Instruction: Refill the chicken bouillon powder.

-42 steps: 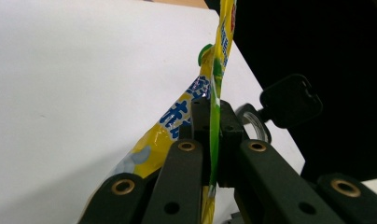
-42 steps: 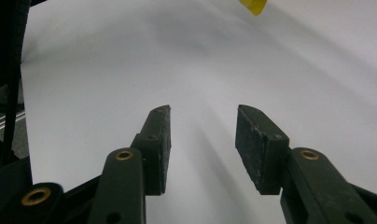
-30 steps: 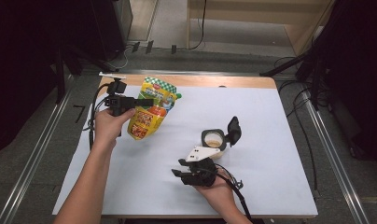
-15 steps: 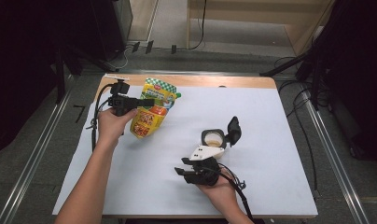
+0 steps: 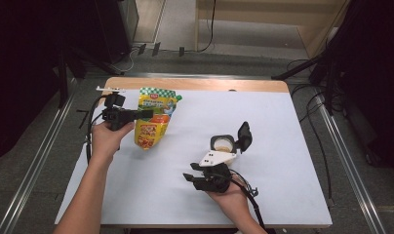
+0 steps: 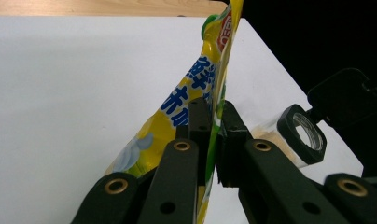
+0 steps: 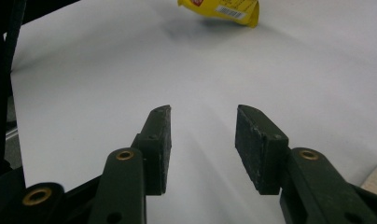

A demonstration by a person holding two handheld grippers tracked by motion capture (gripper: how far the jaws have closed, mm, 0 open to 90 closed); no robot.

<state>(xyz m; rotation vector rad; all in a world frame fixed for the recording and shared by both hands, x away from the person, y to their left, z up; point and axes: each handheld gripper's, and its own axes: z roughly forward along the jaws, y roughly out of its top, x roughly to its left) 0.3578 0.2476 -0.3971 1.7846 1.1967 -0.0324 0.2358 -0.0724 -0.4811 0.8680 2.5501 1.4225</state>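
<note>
Left tongs point(image 5: 145, 114) clamp a yellow-and-green refill pouch point(image 5: 153, 122) by its edge; in the left gripper view the two jaws press flat on the film from either side point(image 6: 213, 135), nearly together, with only the thin pouch between them. Pouch hangs tilted from the grip over the far left part of the white counter point(image 5: 292, 126), upper end toward the wooden far edge, lower end close to the surface; whether it touches the counter cannot be told. Right tongs point(image 7: 203, 140) stand partly open and hold nothing, jaws apart over bare counter, pointed toward the pouch. Right hand point(image 5: 229, 192) rests near the front edge. Just beyond it stands a small clear jar point(image 5: 223, 145) with a black collar and a black flip lid point(image 5: 244, 135) hinged open; a pale content shows low inside, kind not clear. Pouch and jar are well apart. Judgement: step in hand is the carry of the pouch toward the open jar, likely for refilling; pouring has not begun. Next move calls for bringing the pouch across to the jar without slackening the pinch, and for the free right tongs to steady the jar or take the pouch's other end. Risk: thin film may slip or fold in a narrow grip.
</note>
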